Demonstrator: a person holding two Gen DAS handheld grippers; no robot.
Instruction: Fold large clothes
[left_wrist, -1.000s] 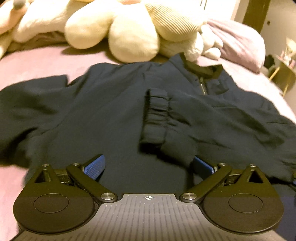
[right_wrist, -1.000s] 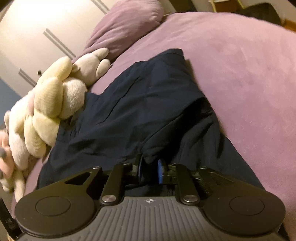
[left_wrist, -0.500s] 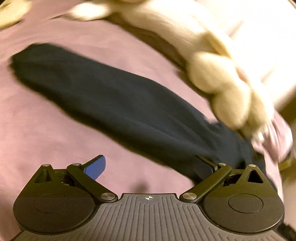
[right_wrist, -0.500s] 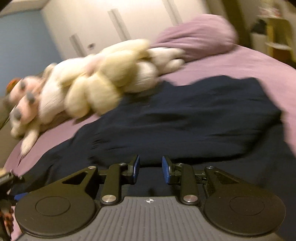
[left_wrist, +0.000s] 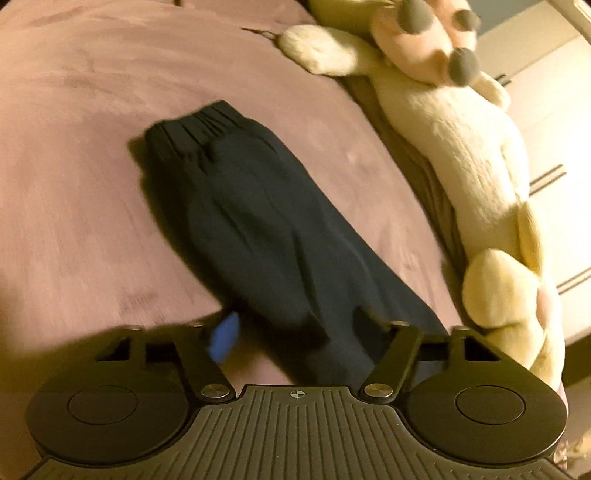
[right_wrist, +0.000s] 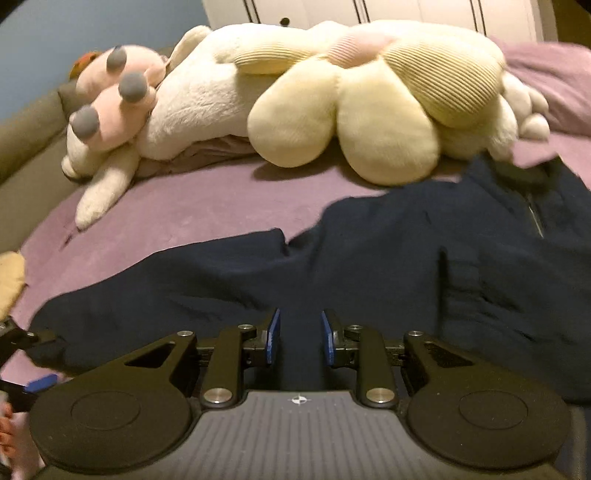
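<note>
We see a bed (right_wrist: 192, 206) under a purple cover, and we take the dark navy jacket (right_wrist: 369, 258) lying on it as our landmark. The jacket is spread across the near part of the bed; its zip and collar sit at the far right in the right wrist view. One sleeve (left_wrist: 258, 229) stretches straight out from the jacket across the purple cover, ending in a gathered cuff (left_wrist: 199, 125) at its far end. Beyond the jacket, a row of cream plush toys (right_wrist: 351, 110) lies along the head of the bed, one with pink feet and grey toes (right_wrist: 110, 107); the flower-shaped one touches the jacket's far edge. A purple pillow (right_wrist: 554, 81) lies beyond the jacket's collar.

Our left claw (left_wrist: 295, 328) is spread wide, straddling the near end of the sleeve, its blue pad (left_wrist: 223, 336) beside the fabric; it grips nothing. Our right claw (right_wrist: 300, 336) hovers just above the jacket's body, parted by a narrow gap, and holds nothing
</note>
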